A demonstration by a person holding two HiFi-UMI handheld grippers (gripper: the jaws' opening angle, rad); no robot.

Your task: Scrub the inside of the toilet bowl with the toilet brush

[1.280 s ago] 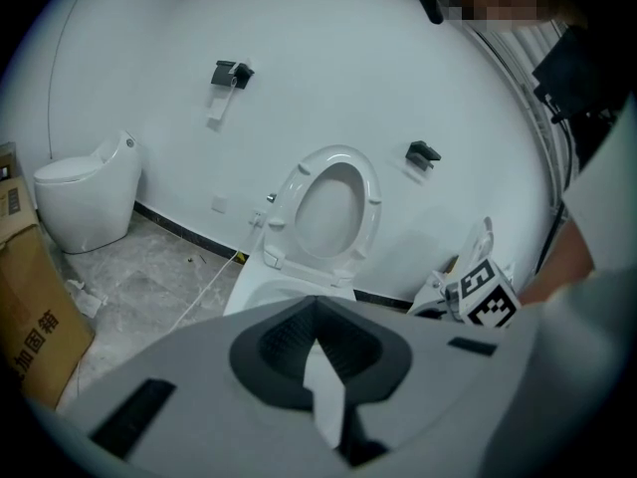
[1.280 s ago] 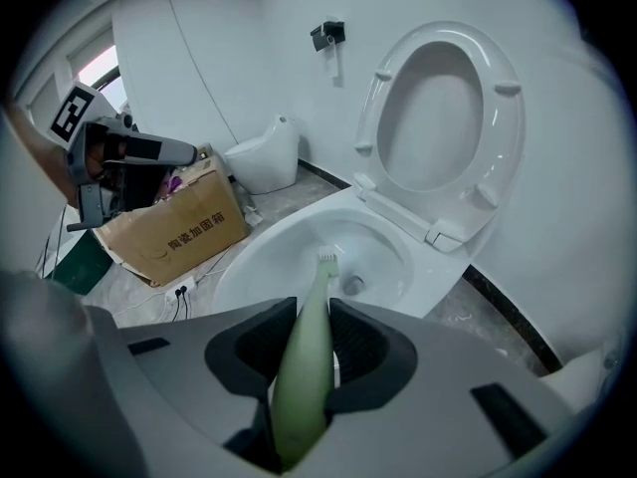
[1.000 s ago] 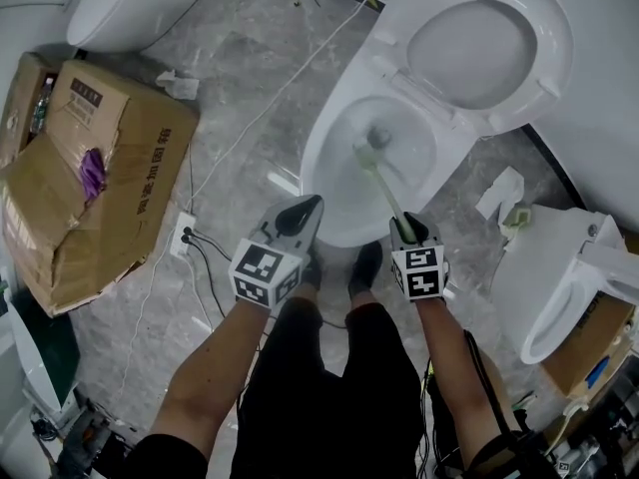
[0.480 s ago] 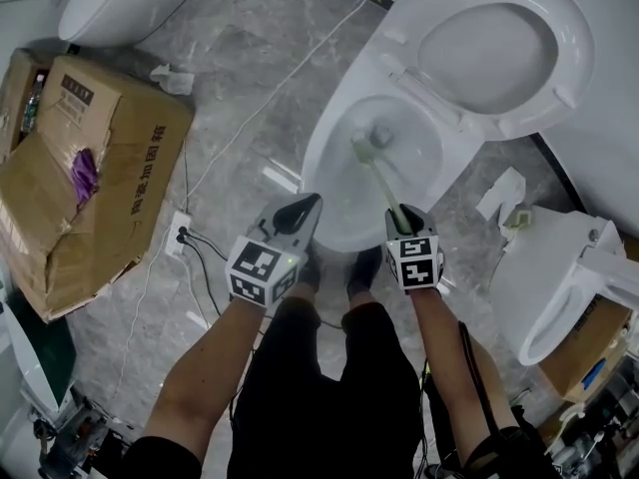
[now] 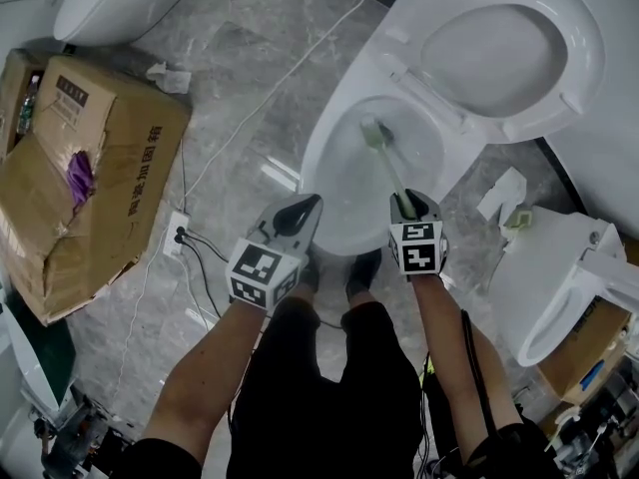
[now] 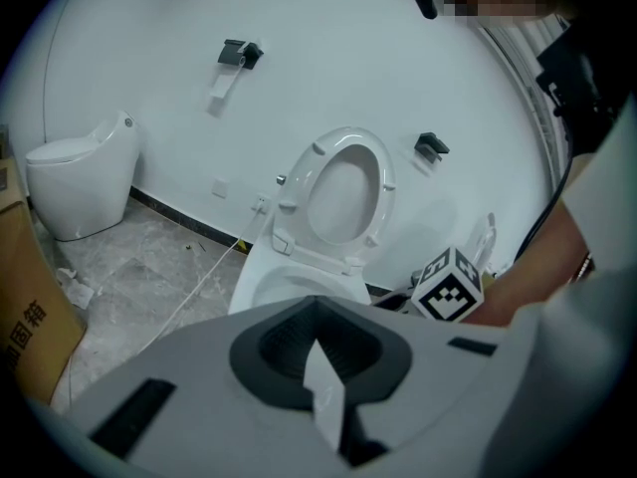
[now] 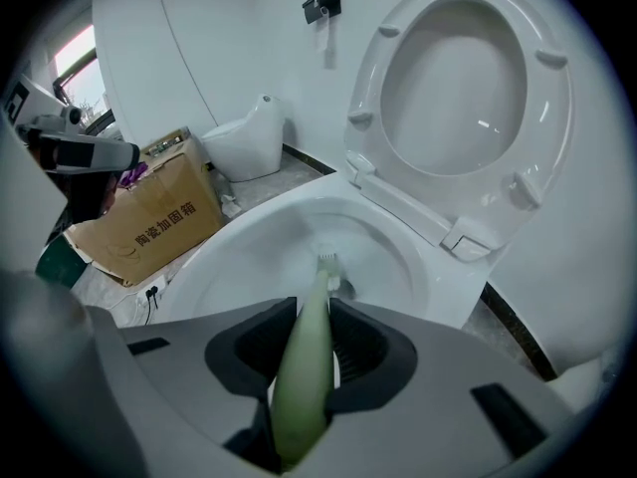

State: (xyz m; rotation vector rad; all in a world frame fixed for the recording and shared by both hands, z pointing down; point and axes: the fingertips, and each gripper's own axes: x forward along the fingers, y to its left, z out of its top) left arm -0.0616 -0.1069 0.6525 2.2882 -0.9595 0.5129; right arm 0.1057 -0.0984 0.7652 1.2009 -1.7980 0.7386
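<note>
Toilet brush [image 7: 304, 376] clamped in right hand-held gripper [image 7: 314, 312], head in bowl [image 7: 239, 257]

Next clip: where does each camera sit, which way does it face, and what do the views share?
Head view: on the person's head, steeply down onto the toilet bowl; forearms, legs, left gripper and right gripper show.
Left gripper view: on the left gripper, toward the wall and raised seat; its shut jaws show.
Right gripper view: on the right gripper, along the toilet brush into the bowl; its jaws clamp the handle.
Shared: all three see the bowl.
</note>
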